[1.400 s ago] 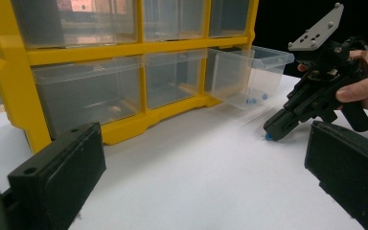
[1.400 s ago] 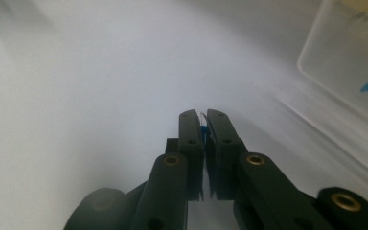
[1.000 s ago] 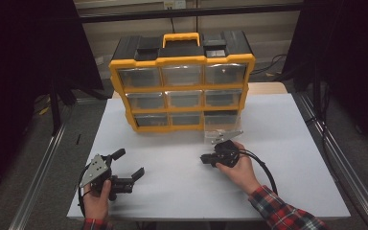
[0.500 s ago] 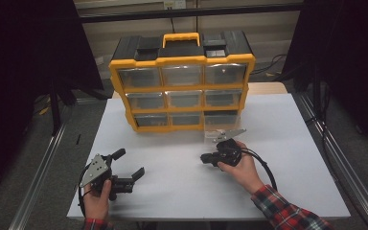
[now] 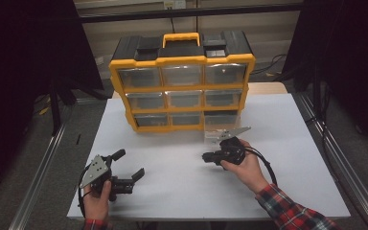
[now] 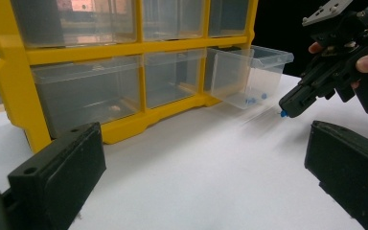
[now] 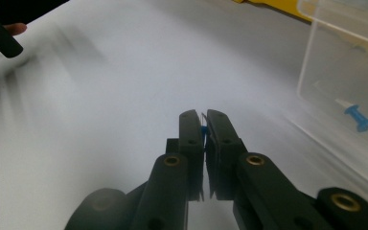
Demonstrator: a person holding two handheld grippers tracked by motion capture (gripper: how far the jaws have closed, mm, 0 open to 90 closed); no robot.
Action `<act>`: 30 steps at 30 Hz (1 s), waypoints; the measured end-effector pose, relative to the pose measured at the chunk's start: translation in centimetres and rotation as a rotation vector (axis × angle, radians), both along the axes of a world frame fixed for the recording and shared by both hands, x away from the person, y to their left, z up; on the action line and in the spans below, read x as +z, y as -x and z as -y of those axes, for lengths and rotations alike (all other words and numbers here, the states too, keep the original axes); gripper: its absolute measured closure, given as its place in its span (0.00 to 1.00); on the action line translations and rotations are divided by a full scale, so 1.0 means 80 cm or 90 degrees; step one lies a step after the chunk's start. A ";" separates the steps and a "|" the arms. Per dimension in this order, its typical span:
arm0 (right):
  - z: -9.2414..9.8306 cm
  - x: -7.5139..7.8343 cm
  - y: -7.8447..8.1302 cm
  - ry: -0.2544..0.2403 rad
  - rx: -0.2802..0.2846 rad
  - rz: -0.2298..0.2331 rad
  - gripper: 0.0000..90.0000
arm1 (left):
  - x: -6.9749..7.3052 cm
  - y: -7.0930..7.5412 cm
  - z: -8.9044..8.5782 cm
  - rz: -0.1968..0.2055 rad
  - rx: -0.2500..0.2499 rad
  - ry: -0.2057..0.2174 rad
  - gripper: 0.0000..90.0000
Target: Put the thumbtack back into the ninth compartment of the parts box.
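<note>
A yellow organizer (image 5: 182,86) with clear drawers stands at the back of the white table. Its bottom right drawer (image 5: 223,130) is pulled out and holds blue push pins (image 6: 256,99). My right gripper (image 5: 205,156) hovers just in front of that drawer, shut on a blue push pin (image 7: 203,129) pinched at its tips. That pin also peeks out below the right gripper (image 6: 287,108) as a blue push pin (image 6: 283,114). My left gripper (image 5: 129,164) rests low at the near left, jaws wide open with nothing between them. The drawer (image 7: 345,72) sits close at the right, one pin (image 7: 359,119) inside.
The white table (image 5: 287,124) has bare room on both sides of the organizer. Metal rails (image 5: 43,167) run along the table's left and right sides. A cable (image 5: 268,167) loops from the right gripper over the hand.
The right hand has shifted only slightly in front of the open drawer, still pinching the pin. The left gripper has kept still.
</note>
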State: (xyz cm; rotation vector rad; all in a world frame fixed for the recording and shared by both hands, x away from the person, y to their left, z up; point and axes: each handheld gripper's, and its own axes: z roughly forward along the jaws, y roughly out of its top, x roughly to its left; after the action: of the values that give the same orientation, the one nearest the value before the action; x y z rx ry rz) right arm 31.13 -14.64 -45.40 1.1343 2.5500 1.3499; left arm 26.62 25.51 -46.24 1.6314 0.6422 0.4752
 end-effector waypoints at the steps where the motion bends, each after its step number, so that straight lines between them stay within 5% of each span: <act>1: 0.001 0.001 0.000 -0.003 0.000 -0.001 0.97 | 0.000 0.000 0.002 -0.002 0.002 0.012 0.00; 12: 0.005 0.014 -0.001 -0.004 0.004 0.006 0.97 | 0.000 -0.002 0.000 0.002 -0.003 -0.018 0.00; 22: 0.008 0.022 -0.004 -0.015 0.011 0.013 0.97 | 0.000 -0.002 0.000 0.001 -0.002 -0.013 0.00; 23: 0.008 0.023 -0.004 -0.016 0.011 0.012 0.97 | -0.001 -0.002 0.003 -0.004 -0.001 0.013 0.00; 24: 0.008 0.023 -0.004 -0.015 0.011 0.011 0.97 | 0.000 -0.003 0.000 0.003 -0.004 -0.009 0.00; 25: 0.008 0.024 -0.004 -0.017 0.012 0.012 0.97 | 0.000 -0.002 0.002 0.000 0.000 0.007 0.00; 30: 0.010 0.027 -0.006 -0.021 0.012 0.011 0.97 | 0.000 -0.003 0.001 0.002 -0.002 0.005 0.00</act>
State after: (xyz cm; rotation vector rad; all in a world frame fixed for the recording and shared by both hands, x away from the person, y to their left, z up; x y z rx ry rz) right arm 31.59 -15.44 -43.21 1.1013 2.5418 1.4046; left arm 26.83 25.46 -46.25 1.6244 0.6385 0.4729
